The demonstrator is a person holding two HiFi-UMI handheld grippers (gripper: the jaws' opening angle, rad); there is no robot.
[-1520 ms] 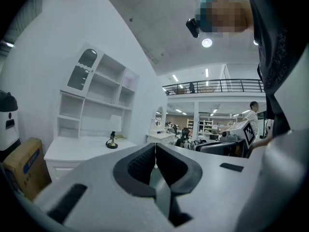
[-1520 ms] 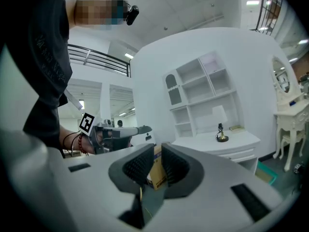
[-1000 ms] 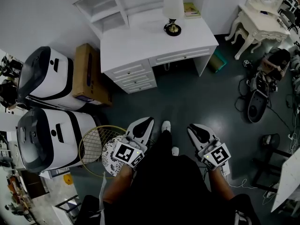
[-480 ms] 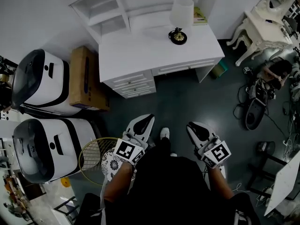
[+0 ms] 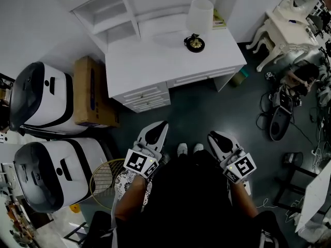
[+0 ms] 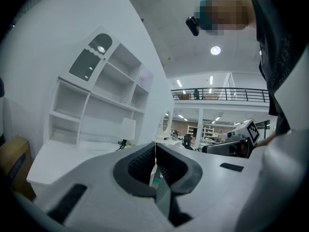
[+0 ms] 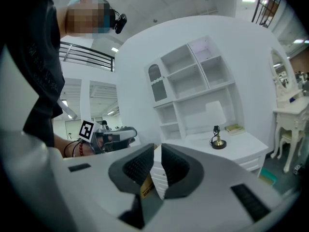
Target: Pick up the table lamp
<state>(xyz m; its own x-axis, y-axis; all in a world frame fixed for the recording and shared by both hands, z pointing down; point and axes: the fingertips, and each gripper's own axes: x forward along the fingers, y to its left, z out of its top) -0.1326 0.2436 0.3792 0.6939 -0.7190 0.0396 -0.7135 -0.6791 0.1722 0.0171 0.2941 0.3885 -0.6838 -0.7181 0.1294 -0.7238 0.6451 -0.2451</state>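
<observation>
The table lamp (image 5: 198, 26), white shade on a black and brass base, stands at the back right of the white desk (image 5: 155, 61). It also shows small in the left gripper view as the lamp (image 6: 126, 131) and in the right gripper view as the lamp (image 7: 216, 124). Both grippers are held low near the person's waist, well short of the desk. My left gripper (image 5: 161, 125) has its tips touching and holds nothing. My right gripper (image 5: 212, 137) shows only a narrow slit between its jaws and holds nothing. The same holds for the left gripper (image 6: 155, 145) and right gripper (image 7: 157, 148) in their own views.
A shelf hutch (image 5: 116, 12) rises behind the desk, with a book (image 5: 219, 19) by the lamp. Left of the desk lie a cardboard box (image 5: 90, 92) and two large white machines (image 5: 44, 99). A racket (image 5: 109, 175) lies near my feet. An ornate dressing table (image 5: 289, 27) and cables (image 5: 282, 112) fill the right.
The person has stepped a little toward the desk, which has shifted in the head view. Both grippers stay low at the waist, jaws unchanged.
</observation>
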